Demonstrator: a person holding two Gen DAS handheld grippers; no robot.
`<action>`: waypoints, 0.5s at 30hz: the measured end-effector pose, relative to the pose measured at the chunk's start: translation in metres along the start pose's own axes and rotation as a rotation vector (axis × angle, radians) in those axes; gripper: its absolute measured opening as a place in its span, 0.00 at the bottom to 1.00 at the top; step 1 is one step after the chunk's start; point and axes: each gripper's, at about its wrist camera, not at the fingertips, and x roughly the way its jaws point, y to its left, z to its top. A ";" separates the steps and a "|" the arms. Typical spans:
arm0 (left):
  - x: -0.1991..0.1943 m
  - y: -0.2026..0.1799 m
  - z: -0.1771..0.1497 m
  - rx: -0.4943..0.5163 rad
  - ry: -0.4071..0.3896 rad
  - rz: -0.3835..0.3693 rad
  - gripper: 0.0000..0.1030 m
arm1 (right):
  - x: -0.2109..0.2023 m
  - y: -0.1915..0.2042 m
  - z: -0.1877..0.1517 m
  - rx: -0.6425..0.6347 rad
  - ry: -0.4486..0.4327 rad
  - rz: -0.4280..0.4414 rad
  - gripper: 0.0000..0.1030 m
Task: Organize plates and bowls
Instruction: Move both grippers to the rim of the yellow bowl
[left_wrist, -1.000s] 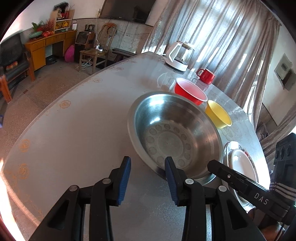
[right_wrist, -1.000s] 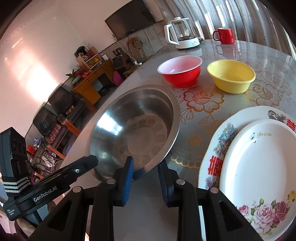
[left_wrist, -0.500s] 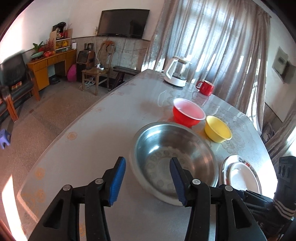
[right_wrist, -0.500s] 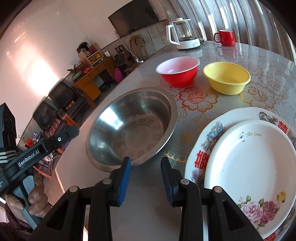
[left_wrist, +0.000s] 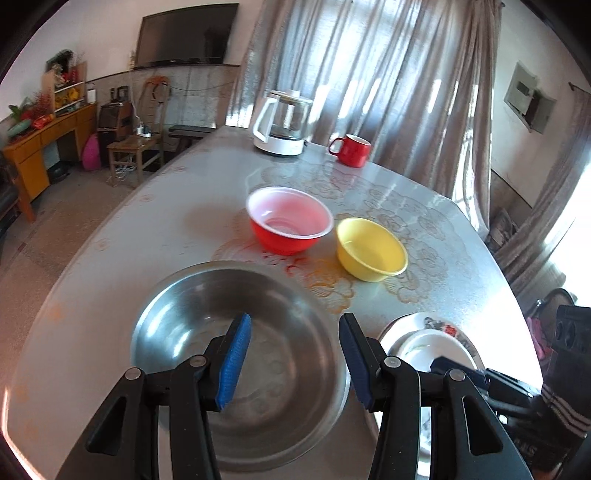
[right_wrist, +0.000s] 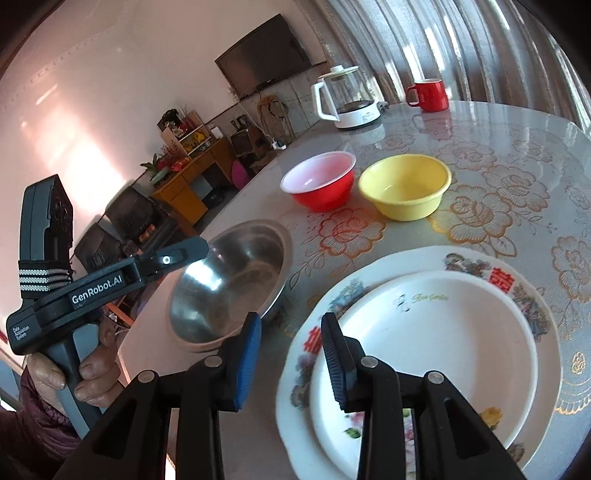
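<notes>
With the left gripper (left_wrist: 293, 360) and right gripper (right_wrist: 290, 360) both spread wide and empty, the round stainless-steel bowl (left_wrist: 236, 354) sitting near the table's (right_wrist: 517, 162) edge could, I judge, be knocked off by a careless reach.

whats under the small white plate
The small white plate sits on a larger floral plate; only the big plate's patterned rim shows. Its centre is covered, so whatever is there cannot be seen.
</notes>
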 end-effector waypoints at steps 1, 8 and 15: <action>0.004 -0.006 0.004 0.005 0.003 -0.008 0.49 | -0.002 -0.007 0.005 0.016 -0.013 -0.009 0.32; 0.041 -0.045 0.024 0.046 0.049 -0.043 0.49 | 0.003 -0.063 0.043 0.164 -0.059 -0.079 0.27; 0.082 -0.066 0.045 -0.004 0.136 -0.079 0.48 | 0.021 -0.105 0.075 0.271 -0.060 -0.121 0.20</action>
